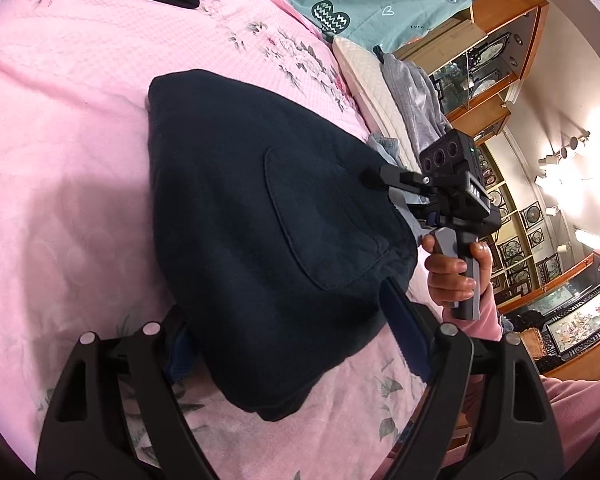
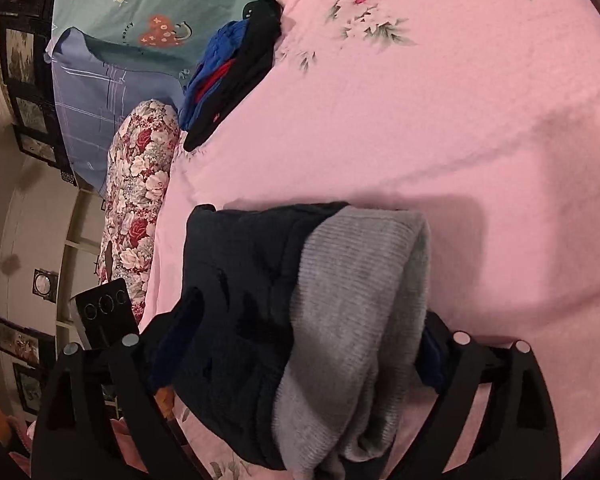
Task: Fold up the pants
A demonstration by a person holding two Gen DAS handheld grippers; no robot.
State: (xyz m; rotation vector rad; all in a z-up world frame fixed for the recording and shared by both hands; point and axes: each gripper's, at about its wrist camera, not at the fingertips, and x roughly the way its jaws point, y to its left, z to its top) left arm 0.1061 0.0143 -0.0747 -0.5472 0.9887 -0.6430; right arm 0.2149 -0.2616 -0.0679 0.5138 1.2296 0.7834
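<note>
One pair of dark navy pants (image 1: 268,240) lies folded into a thick bundle on the pink floral bedspread (image 1: 60,160). The left wrist view shows its outer face, with a stitched back pocket (image 1: 320,220) on top. The right wrist view shows what that one hides: the ribbed grey waistband (image 2: 360,300) at the bundle's end, turned back over the navy cloth.

The left gripper (image 1: 296,344) stands with its fingers wide, one on each side of the near end of the bundle; whether the blue pads press on the cloth cannot be told. The right gripper (image 2: 308,344) is also spread wide, the waistband end lying between its fingers, which do not squeeze it. Only the left view shows the right gripper from outside, at the bundle's far edge, with the person's hand (image 1: 456,272) on its grey handle and a pink sleeve (image 1: 484,316) behind.

Farther off, a heap of black, blue and red clothes (image 2: 232,72) lies near a teal cover (image 2: 140,0). The right view alone shows a flowered pillow (image 2: 140,184); the left alone shows wooden cabinets (image 1: 496,60) and wall lamps (image 1: 560,160).
</note>
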